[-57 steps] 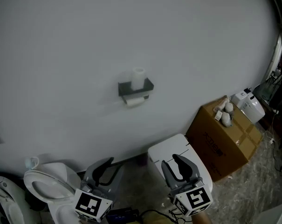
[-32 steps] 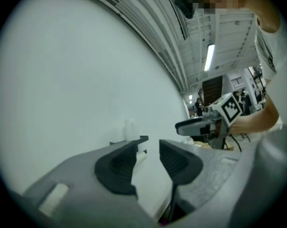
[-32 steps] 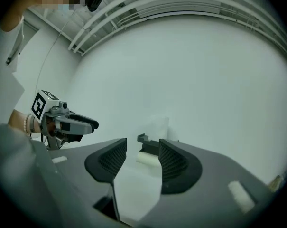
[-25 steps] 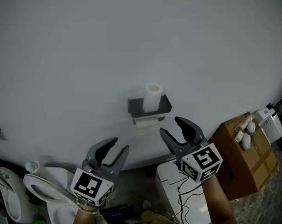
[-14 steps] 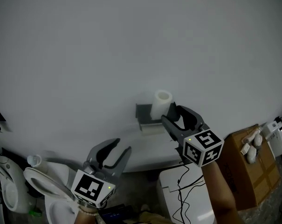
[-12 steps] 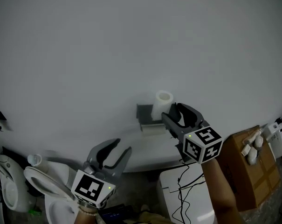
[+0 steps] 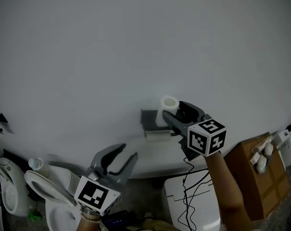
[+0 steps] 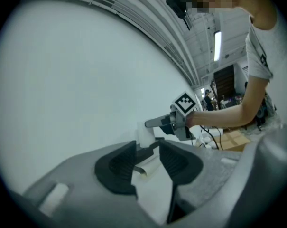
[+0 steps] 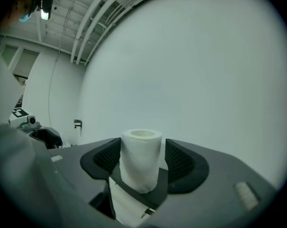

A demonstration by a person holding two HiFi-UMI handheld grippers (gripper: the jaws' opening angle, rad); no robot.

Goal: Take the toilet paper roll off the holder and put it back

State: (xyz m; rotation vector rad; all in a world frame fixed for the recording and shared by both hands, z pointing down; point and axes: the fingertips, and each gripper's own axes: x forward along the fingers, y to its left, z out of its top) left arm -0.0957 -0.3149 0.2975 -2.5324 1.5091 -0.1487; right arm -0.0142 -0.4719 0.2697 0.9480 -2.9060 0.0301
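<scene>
A white toilet paper roll point(image 7: 168, 109) stands upright on top of the dark wall holder point(image 7: 148, 118); a second roll point(image 7: 157, 134) hangs under it. My right gripper point(image 7: 174, 110) has reached the upright roll, its jaws on either side of it. In the right gripper view the roll point(image 9: 141, 167) fills the gap; the jaws are opening and the pads do not press on it. My left gripper point(image 7: 127, 151) hangs low and to the left, open with nothing in it. The left gripper view looks past its fingertips at the roll point(image 8: 144, 134) and the holder.
The holder is fixed to a plain white wall. Below stand a toilet point(image 7: 44, 196) at the left, a white cistern point(image 7: 193, 201) under my right arm, and a cardboard box point(image 7: 260, 172) at the right. A person point(image 8: 257, 70) shows in the left gripper view.
My right gripper has risen and moved forward until its jaws straddle the upright roll. The left gripper has stayed low and hardly moved.
</scene>
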